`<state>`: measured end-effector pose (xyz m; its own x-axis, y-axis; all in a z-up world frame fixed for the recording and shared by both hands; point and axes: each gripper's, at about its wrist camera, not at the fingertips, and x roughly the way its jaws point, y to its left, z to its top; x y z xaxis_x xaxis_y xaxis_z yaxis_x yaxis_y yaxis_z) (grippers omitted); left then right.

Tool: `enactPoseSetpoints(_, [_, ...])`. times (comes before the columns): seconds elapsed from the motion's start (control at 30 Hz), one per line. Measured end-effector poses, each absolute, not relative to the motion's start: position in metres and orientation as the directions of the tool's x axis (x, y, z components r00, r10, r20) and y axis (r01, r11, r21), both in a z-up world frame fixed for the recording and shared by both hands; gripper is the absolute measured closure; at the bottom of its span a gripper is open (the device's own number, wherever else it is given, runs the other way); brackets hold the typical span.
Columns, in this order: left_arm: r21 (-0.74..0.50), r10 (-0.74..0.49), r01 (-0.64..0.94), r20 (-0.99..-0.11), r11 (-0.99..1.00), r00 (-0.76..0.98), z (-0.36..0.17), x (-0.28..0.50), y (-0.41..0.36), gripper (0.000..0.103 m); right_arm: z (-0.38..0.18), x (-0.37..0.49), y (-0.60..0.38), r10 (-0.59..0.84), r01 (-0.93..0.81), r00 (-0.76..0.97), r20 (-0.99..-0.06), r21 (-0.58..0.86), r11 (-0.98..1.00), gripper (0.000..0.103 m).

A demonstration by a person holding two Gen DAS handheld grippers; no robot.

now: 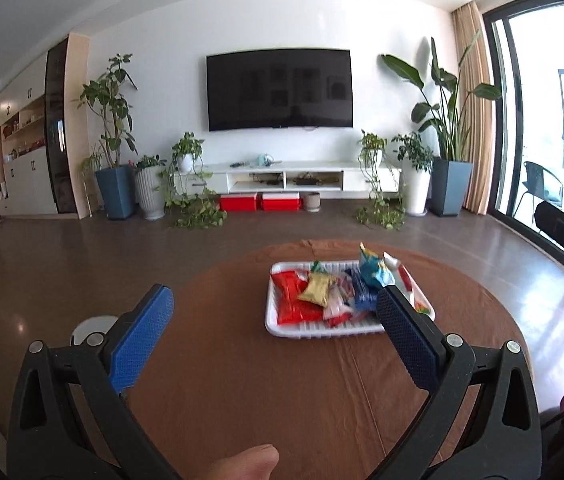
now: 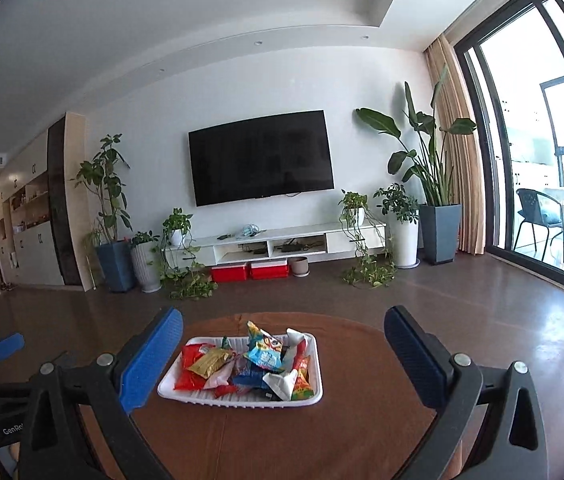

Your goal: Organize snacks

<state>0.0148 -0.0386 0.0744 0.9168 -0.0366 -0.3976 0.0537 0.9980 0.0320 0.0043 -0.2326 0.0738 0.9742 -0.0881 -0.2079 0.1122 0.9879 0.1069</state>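
Both claws are wide open and hold nothing, probably because the snacks (image 2: 249, 364) are already gathered in the white tray (image 2: 201, 394) ahead of the right gripper (image 2: 282, 356). The left gripper (image 1: 277, 322) view alone shows a thumb (image 1: 241, 462); the right view shows the left claw's blue pad beside it.

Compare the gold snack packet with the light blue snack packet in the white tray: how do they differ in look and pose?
The gold packet is plain metallic gold; the light blue packet carries bright printed graphics. The gold packet lies low, tilted on the red packet; the light blue packet stands up tallest in the pile. The gold packet sits left; the light blue, centre-right. Both rest in the white tray, untouched.
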Motion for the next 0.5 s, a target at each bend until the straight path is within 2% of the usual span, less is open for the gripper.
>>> enactPoseSetpoints(0.3, [0.011, -0.037, 0.051, -0.541, 0.999, 0.84, 0.031, 0.004, -0.042, 0.0, 0.02, -0.002, -0.226, -0.091, 0.13, 0.932, -0.351, 0.09, 0.987, 0.0])
enactPoseSetpoints(0.5, [0.008, -0.041, 0.058, -0.605, 0.998, 0.795, 0.01, 0.008, -0.046, 0.0, 0.0, -0.005, -0.227, -0.115, 0.161, 0.896, -0.429, 0.072, 0.984, 0.0])
